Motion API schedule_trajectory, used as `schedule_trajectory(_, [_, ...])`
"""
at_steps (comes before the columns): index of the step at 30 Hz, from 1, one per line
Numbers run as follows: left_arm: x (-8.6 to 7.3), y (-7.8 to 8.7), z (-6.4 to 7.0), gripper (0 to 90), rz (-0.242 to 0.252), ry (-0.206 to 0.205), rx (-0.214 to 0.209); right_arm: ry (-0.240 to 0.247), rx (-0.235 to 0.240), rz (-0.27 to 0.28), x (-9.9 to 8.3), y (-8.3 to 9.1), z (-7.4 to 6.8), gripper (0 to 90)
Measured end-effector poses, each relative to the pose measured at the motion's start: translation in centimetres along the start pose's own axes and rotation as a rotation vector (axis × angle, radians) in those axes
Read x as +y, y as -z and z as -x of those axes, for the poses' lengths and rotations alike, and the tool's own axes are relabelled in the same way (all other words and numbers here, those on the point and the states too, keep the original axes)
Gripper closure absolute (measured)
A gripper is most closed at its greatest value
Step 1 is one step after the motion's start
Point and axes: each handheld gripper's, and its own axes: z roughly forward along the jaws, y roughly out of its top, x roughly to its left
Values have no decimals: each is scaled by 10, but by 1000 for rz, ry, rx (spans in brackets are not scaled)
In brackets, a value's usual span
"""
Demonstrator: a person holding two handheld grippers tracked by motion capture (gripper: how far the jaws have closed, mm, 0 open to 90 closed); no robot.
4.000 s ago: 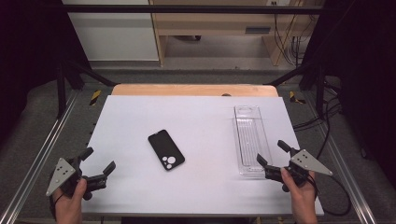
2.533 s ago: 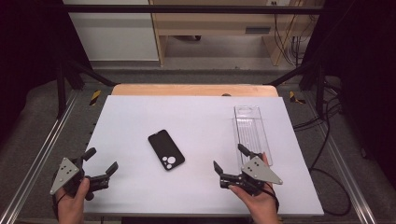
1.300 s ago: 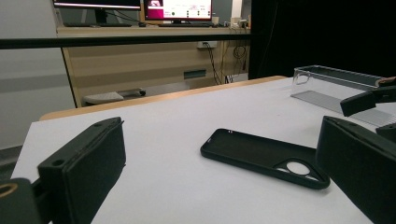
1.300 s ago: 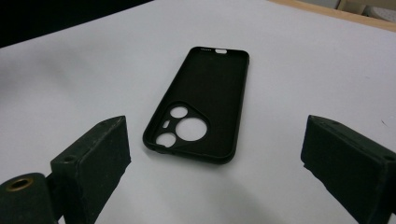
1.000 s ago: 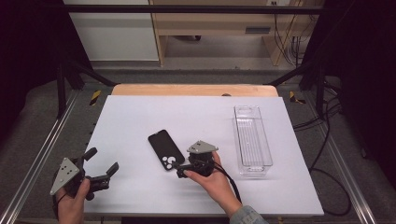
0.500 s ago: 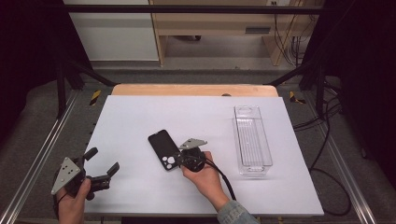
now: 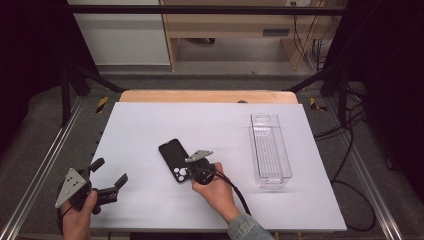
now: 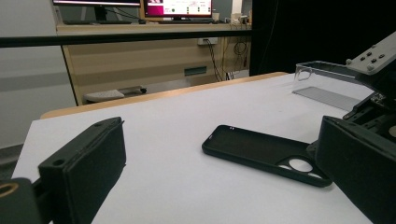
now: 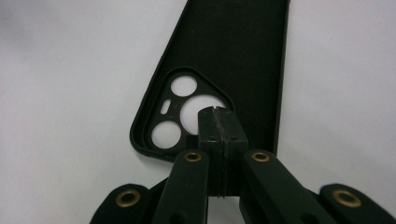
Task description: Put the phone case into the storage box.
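- The right hand-held gripper [image 7: 192, 170] has slid left to the black phone case [image 7: 174, 160].
- Its jaws are pressed together over the case's camera-hole end.
- The case lies flat on the worktop [image 7: 150, 120].

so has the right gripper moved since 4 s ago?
Yes. The right gripper went left across the table, from beside the clear tray to the near end of the phone case.

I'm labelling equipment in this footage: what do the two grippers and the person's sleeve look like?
Both are black, two-jawed, each topped by a grey three-cornered plate: left gripper, right gripper. Brass-coloured rivets mark the right's linkage. A black cable trails from it. The right sleeve is blue denim.
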Motion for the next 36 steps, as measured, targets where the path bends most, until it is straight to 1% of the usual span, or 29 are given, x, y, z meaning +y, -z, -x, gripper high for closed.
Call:
schedule_trajectory(4, [0, 0, 0, 19, -3, 0, -1, 22, 6, -21, -2, 4, -1, 900])
schedule_trajectory(13, [0, 0, 0, 19, -5, 2, -1, 39, 35, -49, -12, 16, -1, 900])
schedule_trajectory(20, [-1, -1, 1, 19, -8, 0, -1, 50, 46, -61, -23, 29, 0, 900])
schedule_trajectory(21, [-1, -1, 1, 19, -9, -1, -1, 58, 47, -58, -25, 31, 0, 900])
schedule_trajectory(23, [-1, -1, 1, 19, -10, -2, -1, 58, 47, -60, -27, 33, 0, 900])
schedule_trajectory(25, [-1, -1, 2, 19, -12, -4, -2, 55, 47, -65, -32, 39, 1, 900])
schedule_trajectory(28, [-1, -1, 2, 19, -13, -4, -1, 64, 48, -69, -38, 46, 1, 900])
schedule_trajectory(29, [-1, -1, 2, 19, -13, -4, -1, 57, 50, -69, -40, 48, 2, 900])
schedule_trajectory(32, [-1, -1, 2, 19, -15, -3, -2, 39, 76, -65, -47, 55, 4, 900])
schedule_trajectory(34, [-1, -2, 2, 19, -15, -2, -4, 42, 74, -61, -52, 60, 5, 900])
schedule_trajectory(36, [-1, -2, 2, 19, -14, -4, -5, 56, 50, -58, -57, 65, 5, 900])
